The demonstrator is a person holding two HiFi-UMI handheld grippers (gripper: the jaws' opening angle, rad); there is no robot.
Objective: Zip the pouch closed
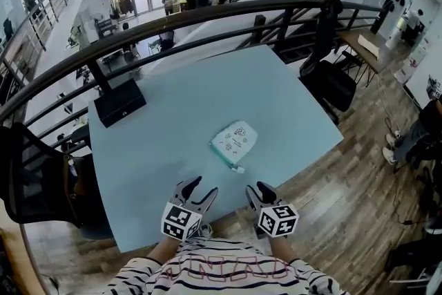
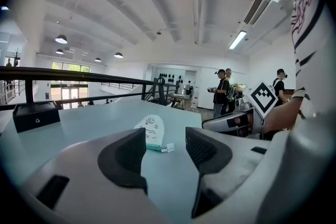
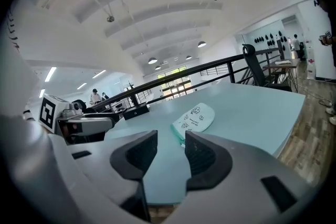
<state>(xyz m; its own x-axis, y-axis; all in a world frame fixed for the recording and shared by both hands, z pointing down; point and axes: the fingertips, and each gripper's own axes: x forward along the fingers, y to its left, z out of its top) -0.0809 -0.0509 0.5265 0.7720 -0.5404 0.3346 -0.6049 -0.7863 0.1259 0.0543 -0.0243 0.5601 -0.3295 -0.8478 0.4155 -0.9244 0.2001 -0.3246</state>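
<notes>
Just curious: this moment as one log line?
pouch: on table, untouched | left claw: open, empty | right claw: open, empty | zipping: not started

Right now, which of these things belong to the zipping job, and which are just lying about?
Part of the job: the pouch, its white zip pull, the left gripper and the right gripper, both open and off the pouch.
Just lying about: the black box at the table's far corner, the black chair beside the table.
</notes>
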